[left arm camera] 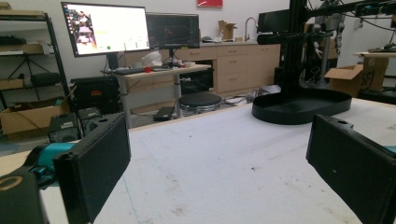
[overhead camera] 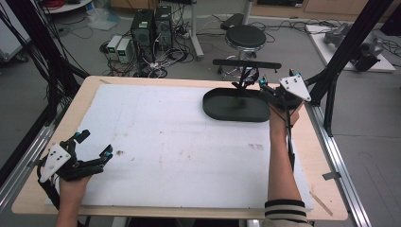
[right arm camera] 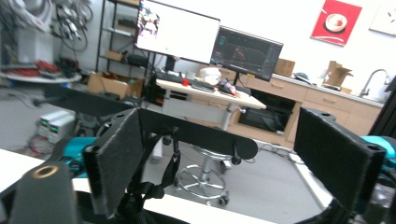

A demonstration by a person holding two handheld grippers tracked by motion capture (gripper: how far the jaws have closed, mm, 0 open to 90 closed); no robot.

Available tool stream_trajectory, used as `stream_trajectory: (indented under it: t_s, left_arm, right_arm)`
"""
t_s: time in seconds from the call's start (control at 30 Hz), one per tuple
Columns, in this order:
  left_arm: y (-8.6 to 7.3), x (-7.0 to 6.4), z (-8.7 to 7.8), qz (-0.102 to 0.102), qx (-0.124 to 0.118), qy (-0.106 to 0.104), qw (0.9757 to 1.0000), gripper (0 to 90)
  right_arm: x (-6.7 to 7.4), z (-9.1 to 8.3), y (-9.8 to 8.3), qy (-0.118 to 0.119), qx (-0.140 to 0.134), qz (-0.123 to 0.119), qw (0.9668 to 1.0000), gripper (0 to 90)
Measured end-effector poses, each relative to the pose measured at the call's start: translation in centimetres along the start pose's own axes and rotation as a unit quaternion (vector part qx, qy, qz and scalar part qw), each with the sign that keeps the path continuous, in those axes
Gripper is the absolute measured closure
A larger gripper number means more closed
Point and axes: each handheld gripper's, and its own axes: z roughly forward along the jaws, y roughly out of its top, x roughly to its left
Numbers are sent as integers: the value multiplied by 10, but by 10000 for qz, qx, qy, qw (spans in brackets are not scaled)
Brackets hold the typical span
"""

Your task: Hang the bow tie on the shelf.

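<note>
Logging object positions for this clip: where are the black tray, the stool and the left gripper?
tray (overhead camera: 227, 109), high view, inner floor
stool (overhead camera: 245, 37), high view, seat top
left gripper (overhead camera: 96, 148), high view, midway between fingertips

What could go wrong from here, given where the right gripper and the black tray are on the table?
1. The black tray lies near the table's far edge; a push from the right gripper beside it might slide it off.
2. A black bar stand rises just behind the tray, close to the open right jaws, so they could snag it.
3. The right gripper's cable trails along the forearm and may catch when the arm moves.
</note>
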Motion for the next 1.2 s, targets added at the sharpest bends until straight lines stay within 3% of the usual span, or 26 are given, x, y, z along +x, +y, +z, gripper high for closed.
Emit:
stream_trajectory:
  t_s: [0.07, 0.2, 0.3, 0.4, 0.43, 0.47, 0.57, 0.6, 0.73, 0.77, 0.87, 1.03, 1.2]
  left_arm:
    - [0, 0, 1, 12, 4, -7, 10000, 68]
    - [0, 0, 1, 42, 29, 20, 10000, 68]
    - [1, 1, 2, 7, 21, 23, 10000, 68]
    - [2, 1, 4, 2, 21, 35, 10000, 68]
    - [2, 1, 5, 6, 17, 37, 10000, 68]
    - [3, 1, 5, 6, 23, 45, 10000, 68]
    - [4, 1, 7, 15, 24, 45, 10000, 69]
    - [4, 1, 8, 25, 35, 51, 10000, 68]
    - [5, 1, 8, 0, 20, 56, 10000, 68]
    - [5, 1, 7, 6, 29, 70, 10000, 69]
    - [5, 1, 7, 1, 27, 76, 10000, 68]
    - [6, -1, 7, 26, 60, 82, 9999, 68]
    - [8, -3, 8, 72, 78, 68, 9999, 68]
  right_arm:
    - [-4, -18, 4, 101, -115, 154, 9998, 125]
    - [-10, -42, 6, 194, -207, 169, 9995, 118]
    - [-13, -64, 6, 346, -257, 365, 9984, 115]
    - [-13, -84, 7, 519, -380, 410, 9971, 115]
    - [-13, -84, 7, 519, -380, 410, 9971, 115]
    - [-12, -97, 7, 643, -449, 484, 9957, 115]
    - [-11, -109, 7, 771, -553, 587, 9938, 115]
    - [-7, -122, 4, 925, -620, 686, 9914, 115]
    - [-4, -136, -5, 1081, -607, 812, 9890, 115]
    - [-2, -146, -15, 1228, -598, 1036, 9852, 115]
    - [2, -158, -28, 1378, -593, 1146, 9820, 115]
    - [11, -175, -47, 1729, -587, 1036, 9777, 115]
    - [20, -173, -52, 1976, -457, 854, 9755, 115]
